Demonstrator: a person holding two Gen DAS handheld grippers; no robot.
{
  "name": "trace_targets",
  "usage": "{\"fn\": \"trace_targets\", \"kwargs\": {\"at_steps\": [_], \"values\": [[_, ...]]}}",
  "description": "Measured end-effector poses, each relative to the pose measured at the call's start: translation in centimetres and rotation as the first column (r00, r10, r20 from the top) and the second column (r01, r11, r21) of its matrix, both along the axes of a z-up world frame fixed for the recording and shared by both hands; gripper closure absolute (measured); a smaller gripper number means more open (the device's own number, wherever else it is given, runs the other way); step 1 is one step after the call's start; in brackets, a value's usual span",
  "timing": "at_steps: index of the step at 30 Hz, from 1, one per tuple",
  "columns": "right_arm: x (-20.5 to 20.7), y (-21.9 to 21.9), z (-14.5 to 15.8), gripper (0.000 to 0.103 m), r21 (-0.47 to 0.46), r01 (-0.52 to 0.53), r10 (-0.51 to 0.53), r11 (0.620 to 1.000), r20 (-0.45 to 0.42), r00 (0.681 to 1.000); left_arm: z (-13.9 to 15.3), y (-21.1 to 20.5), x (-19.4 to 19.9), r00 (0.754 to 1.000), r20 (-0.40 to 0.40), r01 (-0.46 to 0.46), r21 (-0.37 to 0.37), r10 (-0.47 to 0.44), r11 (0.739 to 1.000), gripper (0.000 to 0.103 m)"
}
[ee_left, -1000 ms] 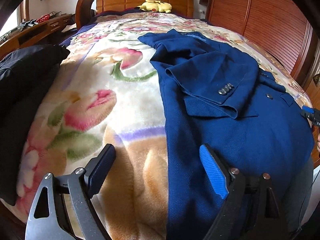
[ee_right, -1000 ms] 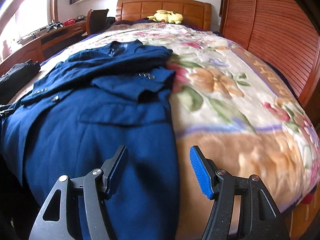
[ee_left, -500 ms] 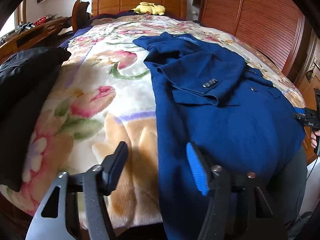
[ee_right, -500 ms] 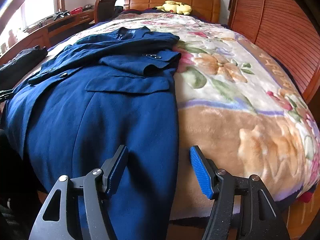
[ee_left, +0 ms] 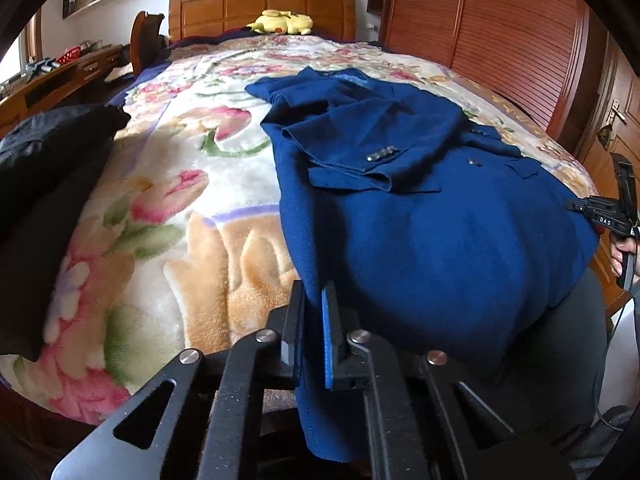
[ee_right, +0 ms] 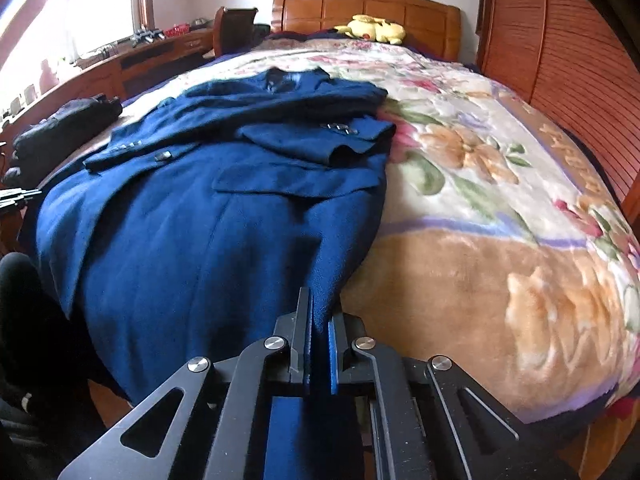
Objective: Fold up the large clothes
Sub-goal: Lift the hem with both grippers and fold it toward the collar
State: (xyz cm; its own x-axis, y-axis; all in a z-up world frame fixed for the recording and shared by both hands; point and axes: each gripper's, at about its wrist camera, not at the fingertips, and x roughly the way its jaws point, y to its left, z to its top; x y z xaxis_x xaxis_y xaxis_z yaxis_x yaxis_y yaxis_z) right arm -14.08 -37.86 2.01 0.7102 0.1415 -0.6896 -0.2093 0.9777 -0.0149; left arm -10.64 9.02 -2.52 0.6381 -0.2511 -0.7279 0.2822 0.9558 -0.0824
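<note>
Pinching coat (ee_left: 432, 240) hem, both tongs.

The coat (ee_left: 420, 216) lies along the blanket (ee_left: 172, 184) — hem over the bed's foot, plush toy (ee_left: 282, 22) at the headboard (ee_left: 260, 6).

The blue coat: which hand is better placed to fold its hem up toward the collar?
Neither alone. The left gripper and right gripper each pinch one hem corner of the blue coat; both should probably lift together.

My left fingers (ee_left: 312, 328) are closing on the blue coat's (ee_left: 420, 220) hem; my right fingers (ee_right: 318, 344) have clamped its other corner.
</note>
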Motion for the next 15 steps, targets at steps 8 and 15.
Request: {"fn": "trace_targets", "kwargs": {"at_steps": [8, 15], "values": [[-1.5, -0.2, 3.7, 0.098, 0.066, 0.008, -0.017, 0.998, 0.139, 0.990, 3.0, -0.6, -1.4, 0.995, 0.103, -0.005, -0.014, 0.007, 1.000, 0.099], [-3.0, 0.3, 6.8, 0.098, 0.095, -0.003, -0.020, 0.995, 0.241, 0.970, 6.4, -0.7, -2.3, 0.975, 0.219, -0.016, -0.058, 0.028, 0.998, 0.100]]}}
